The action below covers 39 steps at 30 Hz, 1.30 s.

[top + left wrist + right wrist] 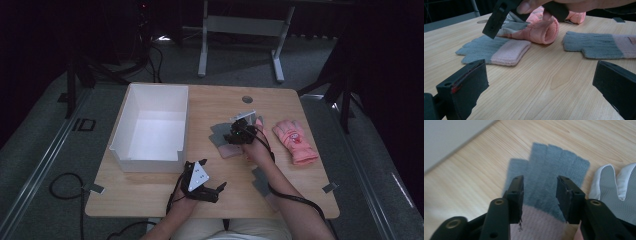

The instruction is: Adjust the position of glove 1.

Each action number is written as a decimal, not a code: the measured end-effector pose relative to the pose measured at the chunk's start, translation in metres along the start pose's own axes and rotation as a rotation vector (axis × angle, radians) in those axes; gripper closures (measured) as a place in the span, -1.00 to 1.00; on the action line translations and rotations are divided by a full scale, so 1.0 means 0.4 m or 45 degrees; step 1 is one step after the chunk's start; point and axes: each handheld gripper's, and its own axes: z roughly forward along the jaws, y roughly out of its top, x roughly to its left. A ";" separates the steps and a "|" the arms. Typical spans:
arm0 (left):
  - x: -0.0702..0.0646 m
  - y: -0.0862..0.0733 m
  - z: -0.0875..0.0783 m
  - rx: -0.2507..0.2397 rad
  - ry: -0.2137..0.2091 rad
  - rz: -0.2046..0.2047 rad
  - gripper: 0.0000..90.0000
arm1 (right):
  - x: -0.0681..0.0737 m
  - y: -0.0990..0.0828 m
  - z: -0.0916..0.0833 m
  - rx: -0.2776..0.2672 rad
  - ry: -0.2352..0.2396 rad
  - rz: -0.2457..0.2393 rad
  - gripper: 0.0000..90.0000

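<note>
A grey knit glove with a pink cuff lies flat on the wooden table. My right gripper hangs just over it, jaws open, one on each side of the palm. In the high view the right gripper is at the table's middle. A pink padded glove with a grey and white palm lies right beside the knit glove. A second grey and pink knit glove lies nearer the front. My left gripper rests open near the front edge, empty.
A white open box stands on the left half of the table. Another pink padded glove lies at the right. The right forearm crosses over the front knit glove. Cables trail off the front edge.
</note>
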 end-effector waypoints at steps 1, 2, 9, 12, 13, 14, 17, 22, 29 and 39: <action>0.000 0.000 0.000 -0.001 -0.001 -0.001 -1.00 | -0.001 0.003 0.007 0.010 -0.006 0.001 0.35; 0.000 0.000 0.000 -0.001 -0.001 -0.001 -1.00 | -0.002 0.006 0.013 0.029 -0.014 -0.001 0.37; 0.000 0.000 0.000 -0.001 0.001 -0.002 -1.00 | -0.007 0.022 0.057 0.128 -0.029 -0.007 0.45; 0.001 0.000 -0.001 -0.001 -0.001 -0.003 -1.00 | -0.013 0.017 0.086 0.188 -0.024 -0.005 0.45; 0.000 0.000 0.000 -0.004 -0.001 0.000 -1.00 | -0.014 0.018 0.086 0.193 -0.021 0.001 0.45; -0.001 0.000 0.000 -0.004 0.000 0.002 -1.00 | -0.013 0.020 0.087 0.200 -0.023 -0.002 0.46; -0.001 0.000 0.000 -0.005 0.002 0.002 -1.00 | -0.006 0.026 0.090 0.221 -0.040 -0.023 0.61; 0.002 0.000 -0.001 0.001 -0.001 -0.008 -1.00 | 0.000 0.027 0.087 0.210 -0.040 0.073 0.87; 0.007 -0.001 -0.003 0.004 0.021 -0.023 -1.00 | 0.012 0.030 -0.009 0.049 0.065 0.232 0.89; 0.011 -0.002 -0.003 -0.002 0.028 -0.043 -1.00 | 0.129 -0.086 -0.249 -0.205 0.033 0.379 0.90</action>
